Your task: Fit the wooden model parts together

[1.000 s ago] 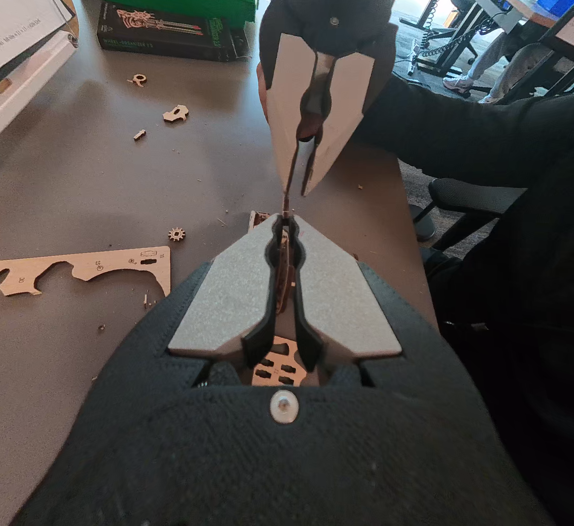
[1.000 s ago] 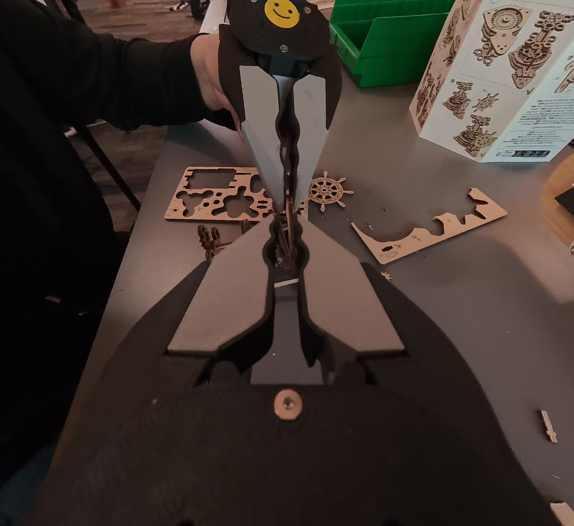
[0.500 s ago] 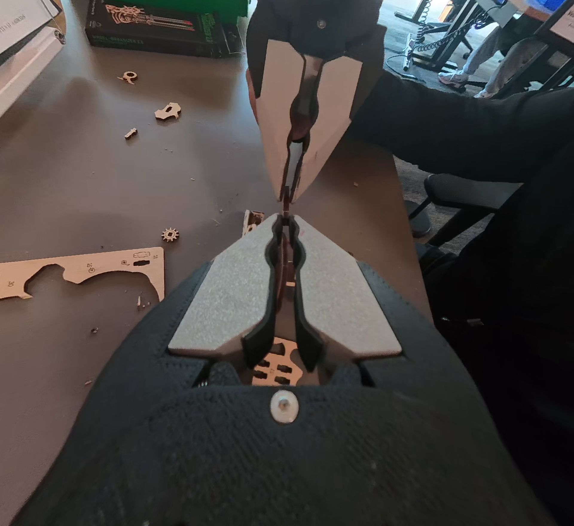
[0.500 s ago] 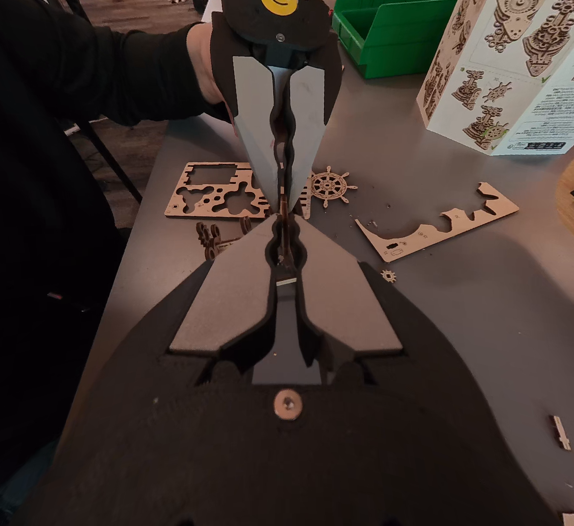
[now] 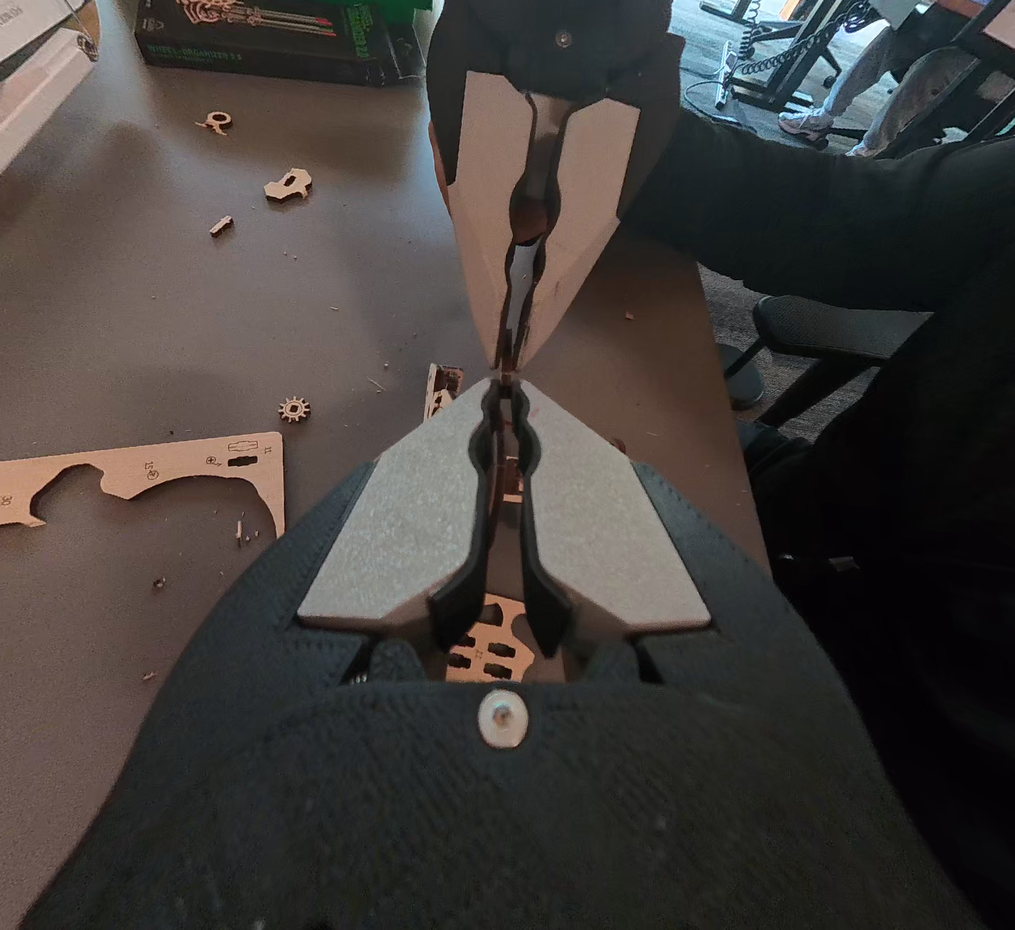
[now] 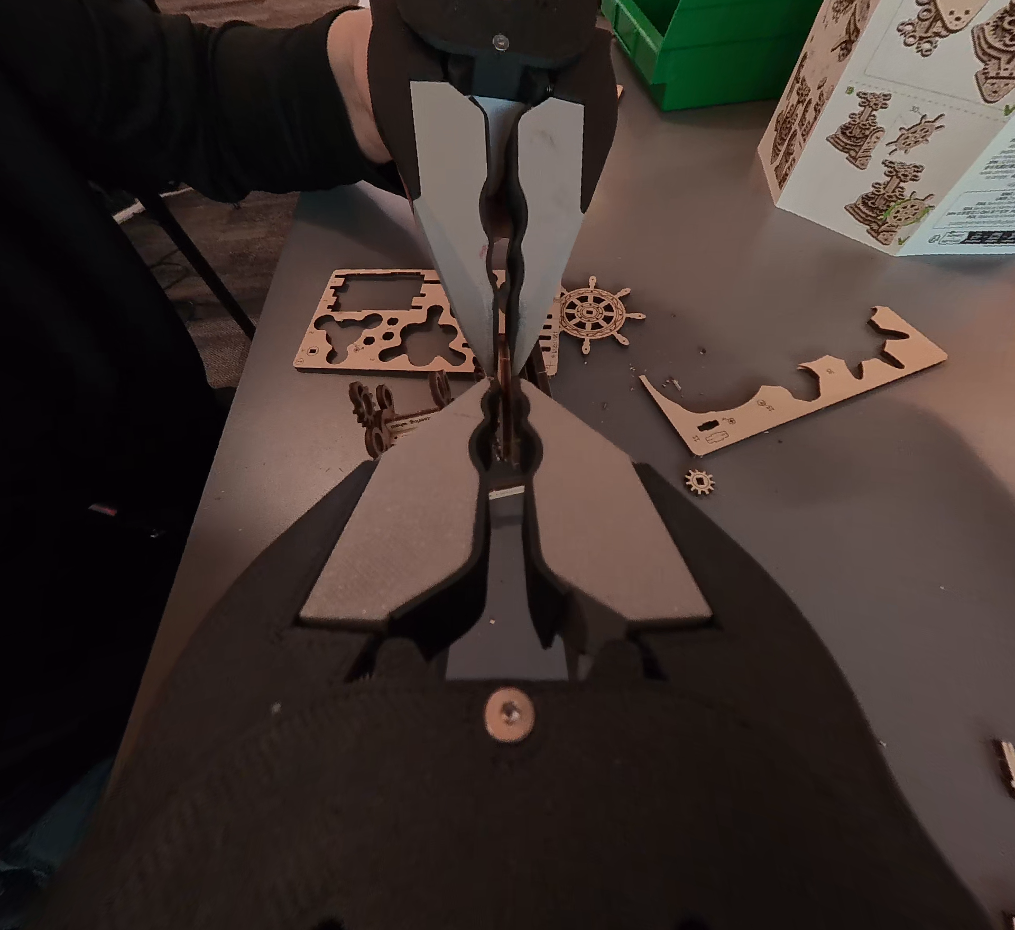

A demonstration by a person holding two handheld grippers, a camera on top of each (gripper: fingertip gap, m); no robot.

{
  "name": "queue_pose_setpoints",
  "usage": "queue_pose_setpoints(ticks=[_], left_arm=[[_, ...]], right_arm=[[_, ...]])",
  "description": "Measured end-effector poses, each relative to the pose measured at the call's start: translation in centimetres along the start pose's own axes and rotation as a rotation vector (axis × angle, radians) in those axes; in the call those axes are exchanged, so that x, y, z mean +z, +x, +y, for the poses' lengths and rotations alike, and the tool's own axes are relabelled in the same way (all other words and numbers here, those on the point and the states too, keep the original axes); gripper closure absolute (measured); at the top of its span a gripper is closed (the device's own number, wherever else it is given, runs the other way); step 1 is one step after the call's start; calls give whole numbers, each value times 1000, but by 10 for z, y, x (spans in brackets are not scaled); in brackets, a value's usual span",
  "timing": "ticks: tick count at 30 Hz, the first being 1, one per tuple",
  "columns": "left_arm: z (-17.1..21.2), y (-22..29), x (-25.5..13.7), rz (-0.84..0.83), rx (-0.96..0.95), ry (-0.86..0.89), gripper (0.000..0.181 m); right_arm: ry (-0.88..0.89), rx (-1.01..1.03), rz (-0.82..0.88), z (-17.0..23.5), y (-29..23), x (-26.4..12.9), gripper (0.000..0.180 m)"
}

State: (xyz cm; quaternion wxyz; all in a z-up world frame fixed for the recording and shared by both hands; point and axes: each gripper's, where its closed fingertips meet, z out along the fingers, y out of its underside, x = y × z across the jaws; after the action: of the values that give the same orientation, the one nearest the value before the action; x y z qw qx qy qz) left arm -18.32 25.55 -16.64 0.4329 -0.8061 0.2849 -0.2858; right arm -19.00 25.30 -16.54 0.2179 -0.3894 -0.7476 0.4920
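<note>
Left wrist view: left gripper (image 5: 504, 391) jaws pinch a thin wooden part (image 5: 501, 469) edge-on, tip to tip with the right gripper (image 5: 508, 354) above the tabletop (image 5: 165, 299).

Right wrist view: right gripper (image 6: 502, 393) jaws pinch a small wooden piece (image 6: 508, 426), meeting the left gripper (image 6: 501, 360). Likely light, stiff, snappable ply; grip near the joint.

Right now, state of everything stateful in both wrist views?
left gripper: shut on thin wooden part, tip to tip with right.
right gripper: shut on dark wooden part.
green plastic bin: open top, contents hidden.
wooden ship's wheel: loose, flat on table.
small wooden gear: loose, flat.
punched-out wooden sheet: flat, parts removed.
</note>
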Motion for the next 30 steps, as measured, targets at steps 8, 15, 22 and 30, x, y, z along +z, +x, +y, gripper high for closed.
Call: queue_pose_setpoints(ticks=[8,15,22,30], left_arm=[[-6,1,-5,2,8,20,179],[19,-22,-20,-160,187,-145,143],[24,-16,-18,-62,156,-120,148],[23,-10,-14,20,140,-80,164]], right_arm=[[36,-13,0,-5,1,-3,180],[106,53,-17,-6,11,-9,180],[69,-52,-1,-3,3,1,180],[-5,-134,46,7,6,9,180]])
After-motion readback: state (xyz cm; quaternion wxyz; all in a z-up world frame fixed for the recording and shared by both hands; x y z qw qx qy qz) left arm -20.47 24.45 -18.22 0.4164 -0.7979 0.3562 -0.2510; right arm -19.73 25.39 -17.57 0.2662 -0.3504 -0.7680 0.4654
